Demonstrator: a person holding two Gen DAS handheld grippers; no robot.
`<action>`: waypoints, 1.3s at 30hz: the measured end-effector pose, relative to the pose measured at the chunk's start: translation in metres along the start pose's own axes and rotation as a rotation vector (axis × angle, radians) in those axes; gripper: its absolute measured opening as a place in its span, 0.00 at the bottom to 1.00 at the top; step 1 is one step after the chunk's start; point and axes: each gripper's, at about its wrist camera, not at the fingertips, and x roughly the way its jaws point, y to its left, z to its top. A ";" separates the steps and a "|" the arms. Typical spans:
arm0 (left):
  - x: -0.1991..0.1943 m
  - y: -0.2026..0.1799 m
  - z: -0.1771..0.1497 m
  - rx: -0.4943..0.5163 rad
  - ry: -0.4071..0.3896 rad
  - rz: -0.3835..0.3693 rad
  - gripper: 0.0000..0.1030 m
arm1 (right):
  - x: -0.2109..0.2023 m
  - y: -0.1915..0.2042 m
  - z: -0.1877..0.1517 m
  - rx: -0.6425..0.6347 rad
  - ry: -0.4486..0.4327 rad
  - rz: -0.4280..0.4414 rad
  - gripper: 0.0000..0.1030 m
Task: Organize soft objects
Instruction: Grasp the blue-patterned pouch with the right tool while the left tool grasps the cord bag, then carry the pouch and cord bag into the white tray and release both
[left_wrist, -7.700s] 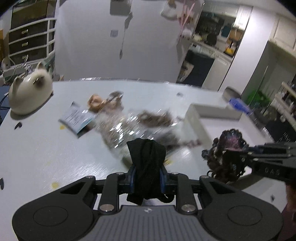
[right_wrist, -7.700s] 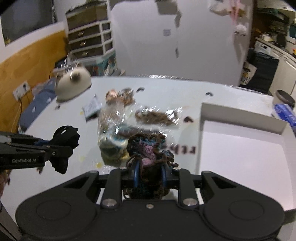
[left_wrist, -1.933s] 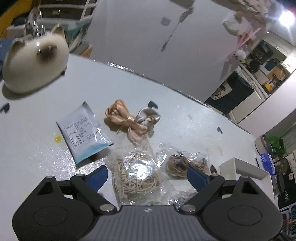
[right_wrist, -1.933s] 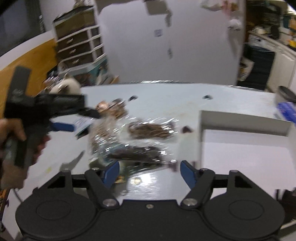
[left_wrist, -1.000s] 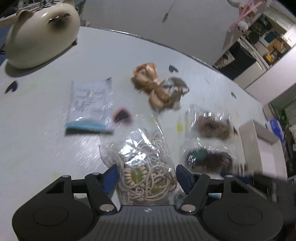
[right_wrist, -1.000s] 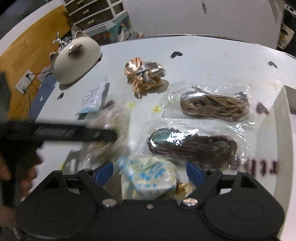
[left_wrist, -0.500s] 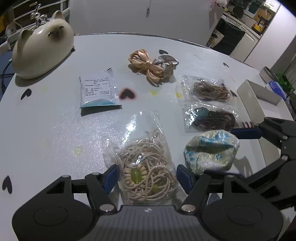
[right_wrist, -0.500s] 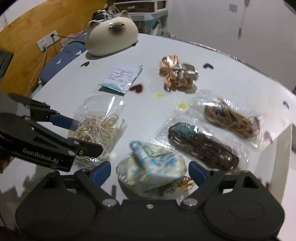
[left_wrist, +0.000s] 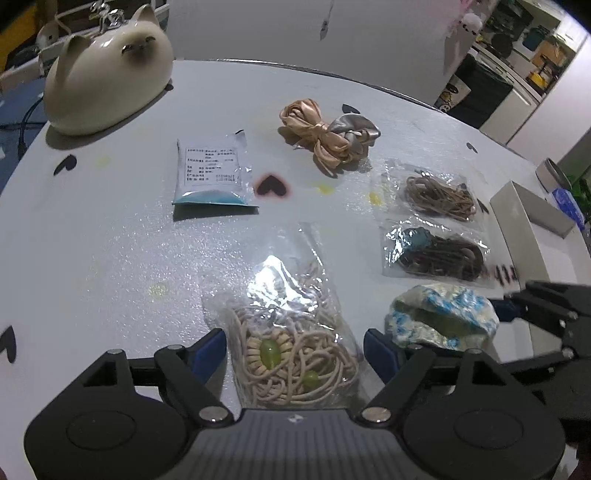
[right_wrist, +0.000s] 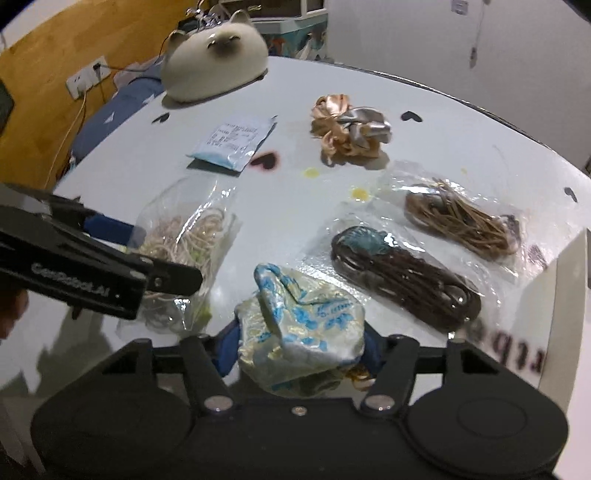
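The blue-and-white fabric pouch (right_wrist: 301, 328) lies on the white table (left_wrist: 110, 236) at its near edge, right of centre, and sits between the jaws of the right gripper (right_wrist: 297, 349). Those jaws have just been closing and their blue pads now press on both sides of the pouch. Just left of it lies a clear bag of cream hair ties (left_wrist: 291, 332) with green beads. The left gripper (left_wrist: 295, 345) straddles this bag; its jaws have just been opening and stand wide, both pads clear of the plastic. Farther right of the pouch are two more clear bags, one of dark brown ties (left_wrist: 437, 254) and, beyond it, one of tan ties (left_wrist: 437, 192). Toward the far middle rests a peach and silver satin scrunchie (left_wrist: 327, 136), and left of that a flat white packet with a blue edge (left_wrist: 212, 173). A cream cat-shaped figure (left_wrist: 107, 77) sits at the far left corner. A white box (left_wrist: 524, 218) stands at the right edge.
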 end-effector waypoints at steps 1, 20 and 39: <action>0.001 0.001 0.000 -0.009 0.002 -0.003 0.80 | -0.002 0.001 -0.001 -0.006 -0.005 -0.004 0.57; 0.002 0.022 0.003 -0.292 -0.023 -0.023 0.53 | -0.044 0.005 -0.029 0.036 -0.068 -0.039 0.56; -0.100 -0.057 -0.011 -0.044 -0.285 -0.032 0.53 | -0.143 -0.033 -0.041 0.207 -0.319 -0.142 0.56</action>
